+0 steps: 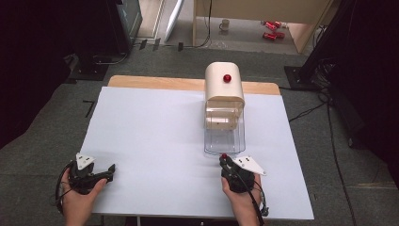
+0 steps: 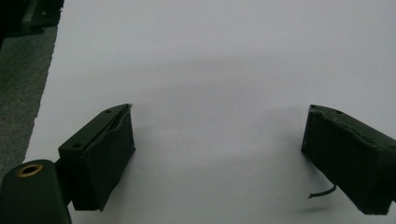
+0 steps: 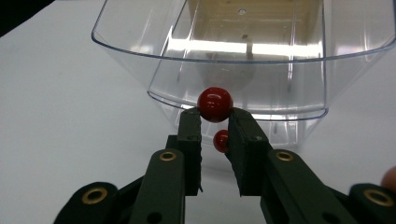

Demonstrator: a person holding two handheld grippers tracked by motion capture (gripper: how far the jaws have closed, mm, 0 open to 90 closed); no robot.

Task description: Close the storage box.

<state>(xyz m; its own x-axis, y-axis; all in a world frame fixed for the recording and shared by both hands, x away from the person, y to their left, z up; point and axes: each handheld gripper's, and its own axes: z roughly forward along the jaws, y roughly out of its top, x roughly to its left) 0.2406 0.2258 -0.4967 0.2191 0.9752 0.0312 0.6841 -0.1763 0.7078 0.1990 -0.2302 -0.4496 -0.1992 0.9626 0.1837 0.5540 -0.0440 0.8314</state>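
Right hand-held gripper (image 3: 215, 122) is clamped on the small red round knob (image 3: 215, 104) of the clear plastic drawer (image 3: 140, 51), ready for pulling; left hand-held gripper (image 2: 217, 154) is held wide open, empty, on the white desk (image 2: 210, 56).

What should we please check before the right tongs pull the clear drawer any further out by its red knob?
1. Right tongs closed on the red knob: ok, pads press on both sides.
2. Grip centred: not ok, the knob sits at the very pad tips.
3. Clear drawer partly out of the cream box: ok.
4. Drawer contents: cannot tell.
5. Left tongs open, far from the drawer: ok.
6. Bare table ahead of the drawer: ok.
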